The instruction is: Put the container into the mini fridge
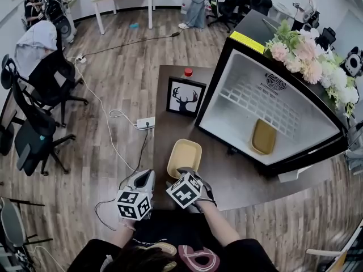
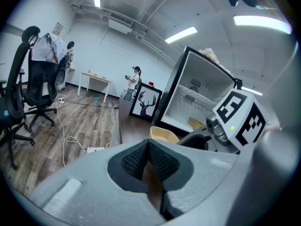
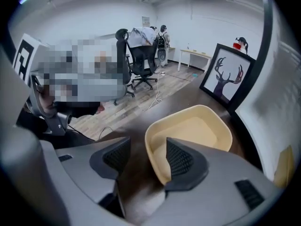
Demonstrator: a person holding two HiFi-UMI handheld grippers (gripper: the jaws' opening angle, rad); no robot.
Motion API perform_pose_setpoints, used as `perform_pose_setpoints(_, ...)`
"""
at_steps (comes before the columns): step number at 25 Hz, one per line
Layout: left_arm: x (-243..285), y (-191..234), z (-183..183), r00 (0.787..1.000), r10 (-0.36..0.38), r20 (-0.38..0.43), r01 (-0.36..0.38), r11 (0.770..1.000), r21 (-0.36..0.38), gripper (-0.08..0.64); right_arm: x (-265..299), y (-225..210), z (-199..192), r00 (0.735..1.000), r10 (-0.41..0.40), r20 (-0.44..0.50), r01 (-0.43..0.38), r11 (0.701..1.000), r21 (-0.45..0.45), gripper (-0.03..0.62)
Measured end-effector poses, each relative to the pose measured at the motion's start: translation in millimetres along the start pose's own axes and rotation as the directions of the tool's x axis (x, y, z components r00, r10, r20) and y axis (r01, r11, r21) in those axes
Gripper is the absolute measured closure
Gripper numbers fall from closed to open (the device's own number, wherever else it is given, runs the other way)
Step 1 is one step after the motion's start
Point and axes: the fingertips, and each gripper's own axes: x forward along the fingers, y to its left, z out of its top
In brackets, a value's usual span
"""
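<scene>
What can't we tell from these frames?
- Head view: near rim of the pale yellow plastic container is hidden by the right hand-held gripper.
- Right gripper view: the inner pad covers its contact with the container wall; touch unclear.
- Head view: small red object behind the black-framed deer picture is too small to identify.
</scene>
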Motion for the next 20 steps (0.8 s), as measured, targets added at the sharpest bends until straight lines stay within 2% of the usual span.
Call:
perform_pose_setpoints(8,-0.5,8.3,1.0,1.000,0.006,-0.016,-0.006,1.000,0.009,0.552,13.7,-2.8,-3.1,0.992,-0.084,-0.090,0.073,0.990,-0.123,0.407)
perform_pose_setpoints(13,0.4,9.7,0.9,1.000,-0.002,-0.024,0.002,1.000,0.014,0.552,19.5,-1.9,-6.8,0.990,-0.077,-0.119,0.061,0.989,-0.135,0.450)
perform_pose_setpoints(17,1.3,11.6,1.0,1.000,-0.002,-0.025,0.002,1.000,0.013,0.552,20.8,-5.0,-5.5,0.988,-0.101,-0.112,0.085,0.987,-0.137,0.530)
perform_pose_setpoints(20,2.1,12.3,1.5,1.000,-0.002,-0.024,0.002,1.000,0.011,0.552,20.3,-6.6,-5.4,0.987,-0.119,-0.107,0.101,0.982,-0.159,0.548)
